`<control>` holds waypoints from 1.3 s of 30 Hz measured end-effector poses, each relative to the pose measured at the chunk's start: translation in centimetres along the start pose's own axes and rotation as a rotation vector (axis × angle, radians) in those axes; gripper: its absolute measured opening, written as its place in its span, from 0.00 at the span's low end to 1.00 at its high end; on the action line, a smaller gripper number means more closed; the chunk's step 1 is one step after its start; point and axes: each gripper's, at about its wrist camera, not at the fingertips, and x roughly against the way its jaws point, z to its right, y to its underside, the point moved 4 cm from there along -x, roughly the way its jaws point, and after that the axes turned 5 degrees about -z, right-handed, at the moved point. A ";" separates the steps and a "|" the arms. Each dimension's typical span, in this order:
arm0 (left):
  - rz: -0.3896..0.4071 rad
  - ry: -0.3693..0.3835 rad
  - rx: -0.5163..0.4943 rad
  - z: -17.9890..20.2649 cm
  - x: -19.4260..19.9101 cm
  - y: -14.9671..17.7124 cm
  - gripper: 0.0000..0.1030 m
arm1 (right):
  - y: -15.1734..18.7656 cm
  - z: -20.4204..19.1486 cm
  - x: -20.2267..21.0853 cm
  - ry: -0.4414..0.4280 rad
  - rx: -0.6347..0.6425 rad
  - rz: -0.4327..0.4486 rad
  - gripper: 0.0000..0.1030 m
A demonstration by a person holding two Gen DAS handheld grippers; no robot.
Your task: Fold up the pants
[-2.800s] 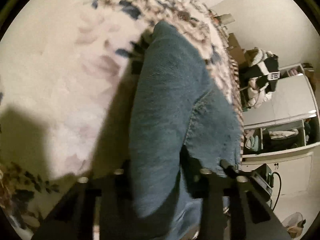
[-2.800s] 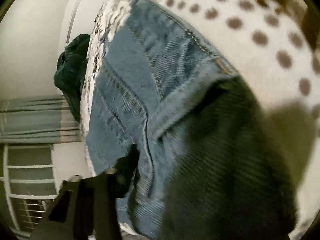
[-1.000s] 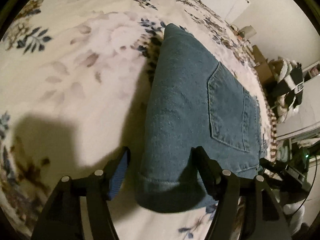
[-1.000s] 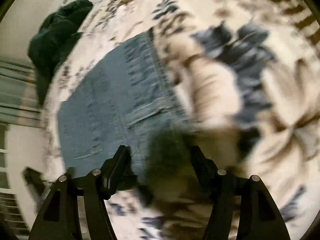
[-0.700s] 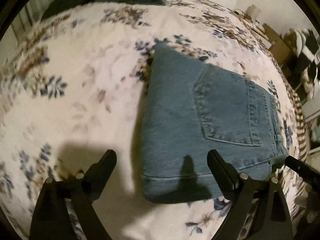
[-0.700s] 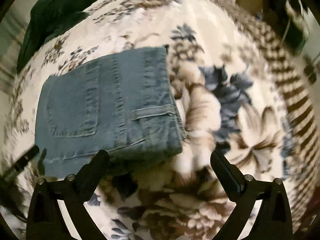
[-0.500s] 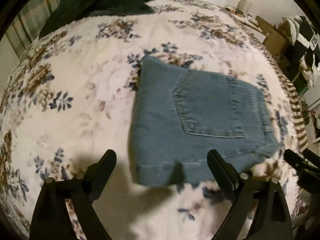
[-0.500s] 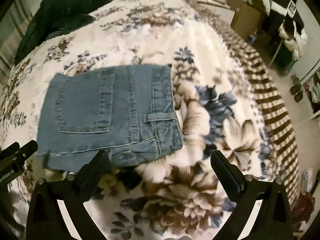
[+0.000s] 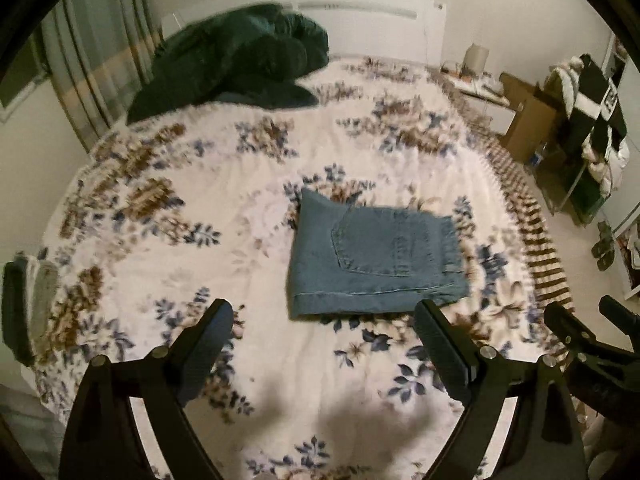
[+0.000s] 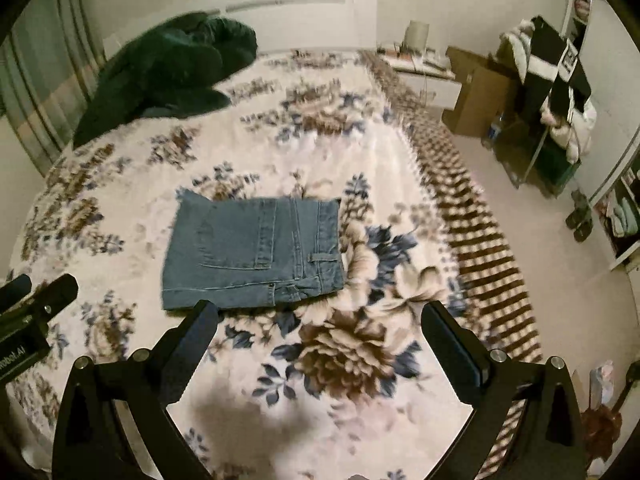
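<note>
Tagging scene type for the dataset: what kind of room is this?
Most likely a bedroom: a bed with a floral blanket, folded jeans on it, curtains, clothes piled beside shelving.

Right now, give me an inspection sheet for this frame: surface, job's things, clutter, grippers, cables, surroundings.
Surface: bed with floral blanket, lightly rumpled.
Job's things: jeans folded into a compact rectangle, back pocket up, lying flat, touched by neither gripper.
Clutter: dark green garment heaped at the far end of the bed.
Grippers: left gripper and right gripper both open, empty, above the bed.
Cables: nothing seen.
Surroundings: curtains, cardboard box, clothes rack, slippers on the floor.
</note>
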 end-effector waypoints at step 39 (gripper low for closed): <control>0.249 -0.055 0.032 2.9 31.9 10.4 1.00 | 10.6 4.6 43.2 -0.048 0.074 0.268 1.00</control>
